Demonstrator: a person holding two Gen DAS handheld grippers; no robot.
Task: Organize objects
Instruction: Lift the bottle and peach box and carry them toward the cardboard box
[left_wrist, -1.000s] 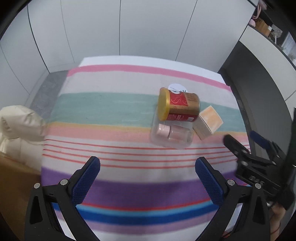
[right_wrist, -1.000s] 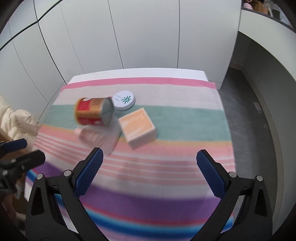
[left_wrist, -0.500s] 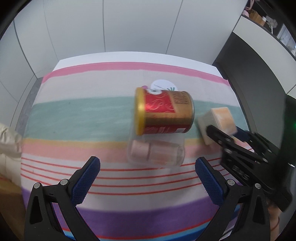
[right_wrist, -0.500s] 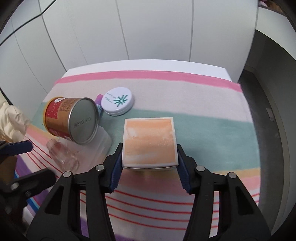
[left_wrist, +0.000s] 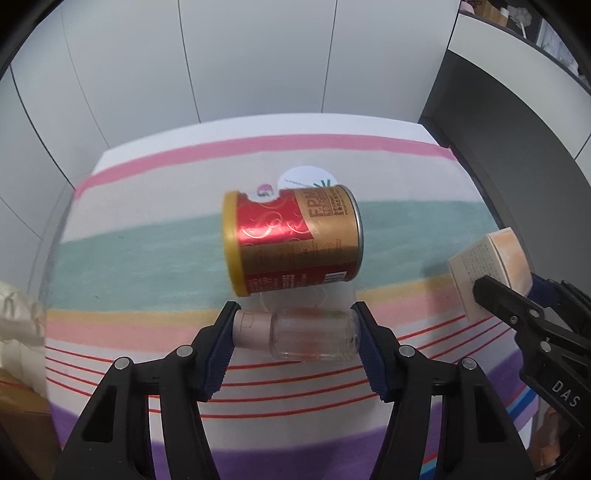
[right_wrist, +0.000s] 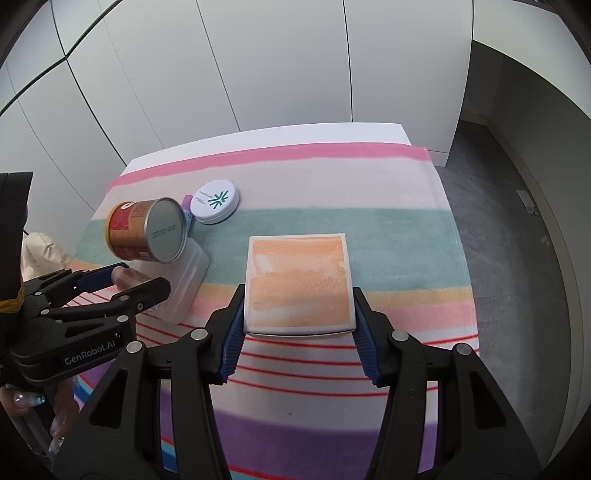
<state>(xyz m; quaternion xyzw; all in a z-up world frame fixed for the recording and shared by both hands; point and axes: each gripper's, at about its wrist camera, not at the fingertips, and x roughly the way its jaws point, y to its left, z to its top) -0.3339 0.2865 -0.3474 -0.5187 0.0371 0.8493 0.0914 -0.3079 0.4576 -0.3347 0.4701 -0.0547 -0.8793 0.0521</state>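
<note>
on the striped tabletop (right_wrist: 388, 225) we are at the grasping step; our right gripper (right_wrist: 297, 334) clamps the orange box (right_wrist: 298, 282); our left gripper (left_wrist: 295, 345), just closing, pinches the small clear bottle (left_wrist: 306, 332) beneath the tipped can (left_wrist: 291, 240); next, lift both clear.

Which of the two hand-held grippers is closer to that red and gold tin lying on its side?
Left. The left hand-held gripper has just been closing around the clear bottle beside the tin; the right hand-held gripper grips the orange box, farther off.
</note>
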